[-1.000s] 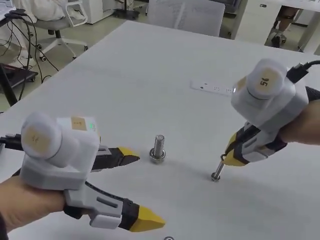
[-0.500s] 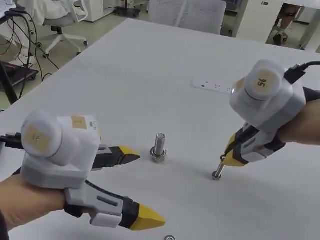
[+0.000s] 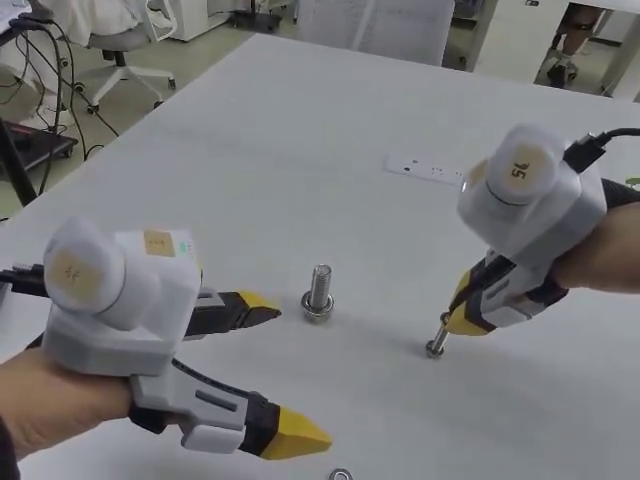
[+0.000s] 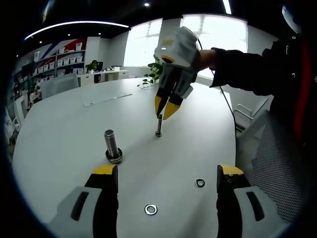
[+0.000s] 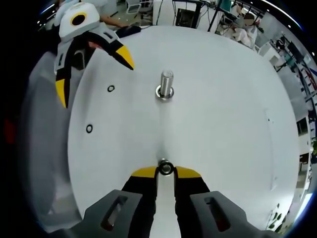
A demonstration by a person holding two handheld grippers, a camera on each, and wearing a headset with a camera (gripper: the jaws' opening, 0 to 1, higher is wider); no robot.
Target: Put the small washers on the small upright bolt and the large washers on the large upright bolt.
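Office chairs and desks are standing behind a wide white workbench [image 3: 250, 150], where both bolts are standing upright. Over the last second almost nothing is moving except the headset itself, so the picture is sliding a little while the things are staying put.

The right gripper [image 3: 463, 318] is still hanging over the small bolt [image 3: 437, 338] at the right. Its jaws are pinching narrowly on what looks like a small washer [image 5: 166, 167] at the bolt's top. Whether the ring is already threaded is hard to tell. Since the gripper is not lifting away, the washer is probably still being lined up or lowered, and letting go seems to be the next step.

The left gripper [image 3: 285, 372] is waiting at the near left with its fingers spread wide and holding nothing. The large bolt [image 3: 319, 292] is standing in the middle, just beyond it, with what appears to be a washer at its foot. Two loose washers [image 4: 151, 209] [image 4: 200, 183] are lying near the left gripper, waiting to be sorted.
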